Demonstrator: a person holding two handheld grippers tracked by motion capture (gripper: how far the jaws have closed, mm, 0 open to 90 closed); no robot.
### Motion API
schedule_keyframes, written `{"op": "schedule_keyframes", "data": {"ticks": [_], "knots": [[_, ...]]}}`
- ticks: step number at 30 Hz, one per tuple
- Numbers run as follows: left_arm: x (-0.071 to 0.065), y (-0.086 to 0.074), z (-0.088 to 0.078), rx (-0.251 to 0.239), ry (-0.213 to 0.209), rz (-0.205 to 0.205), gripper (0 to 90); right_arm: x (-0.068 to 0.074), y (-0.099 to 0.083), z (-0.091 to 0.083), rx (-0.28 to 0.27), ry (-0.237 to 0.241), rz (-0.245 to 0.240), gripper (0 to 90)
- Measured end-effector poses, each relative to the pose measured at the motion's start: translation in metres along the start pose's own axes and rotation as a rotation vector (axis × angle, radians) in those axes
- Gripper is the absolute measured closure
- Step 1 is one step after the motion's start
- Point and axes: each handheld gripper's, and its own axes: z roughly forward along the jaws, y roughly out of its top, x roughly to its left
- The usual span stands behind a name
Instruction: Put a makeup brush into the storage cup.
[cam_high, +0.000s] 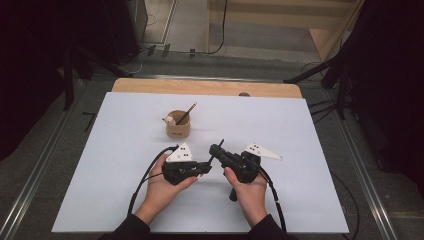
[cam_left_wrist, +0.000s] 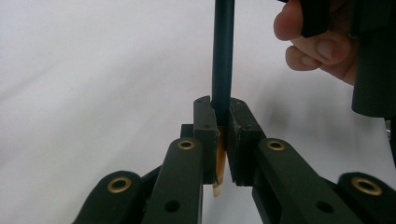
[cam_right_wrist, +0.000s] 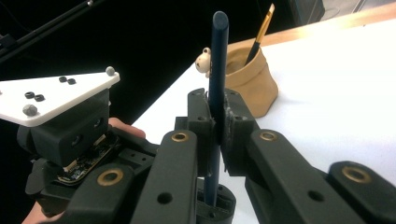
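Observation:
A slim dark blue pen (cam_high: 217, 151) stands tilted between both grippers near the table's middle front. My left gripper (cam_high: 205, 166) is shut on its lower part. In the left gripper view the pen (cam_left_wrist: 223, 56) rises from the closed jaws of the left gripper (cam_left_wrist: 223, 119), and a tan end pokes out below them. My right gripper (cam_high: 215, 149) is shut on the pen higher up. In the right gripper view the pen (cam_right_wrist: 218, 46) passes up through the right gripper (cam_right_wrist: 216, 105), and its rounded top is free.
A tan cup (cam_high: 178, 126) stands behind the grippers, holding a brush (cam_high: 186, 114) and a small pale figure (cam_high: 169, 119). In the right gripper view the cup (cam_right_wrist: 254, 81) is just beyond the pen. A white sheet (cam_high: 115, 165) covers the wooden table. The floor shows cables and dark stands.

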Motion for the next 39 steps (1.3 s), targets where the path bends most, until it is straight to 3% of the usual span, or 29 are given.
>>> {"op": "schedule_keyframes", "data": {"ticks": [9, 17, 21, 24, 31, 39], "knots": [[0.001, 0.002, -0.005, -0.061, 0.014, -0.043, 84.7, 0.003, -0.008, 0.007, 0.015, 0.003, 0.005, 78.0], [0.000, 0.002, -0.005, -0.071, 0.007, -0.051, 84.7, 0.005, -0.013, 0.010, 0.027, 0.006, 0.022, 82.1], [0.000, 0.001, -0.005, -0.083, -0.004, -0.054, 84.1, 0.007, -0.013, 0.009, 0.029, -0.008, -0.028, 84.3], [0.001, 0.001, -0.005, -0.084, -0.016, -0.051, 80.1, 0.006, -0.012, 0.009, 0.029, -0.007, -0.030, 84.4], [0.003, -0.001, -0.009, -0.063, -0.023, -0.040, 72.7, -0.003, -0.005, 0.000, 0.008, -0.082, -0.097, 84.3], [0.015, -0.002, -0.027, -0.088, 0.016, -0.063, 71.1, -0.005, -0.003, -0.006, 0.029, -0.194, -0.259, 84.3]]}}
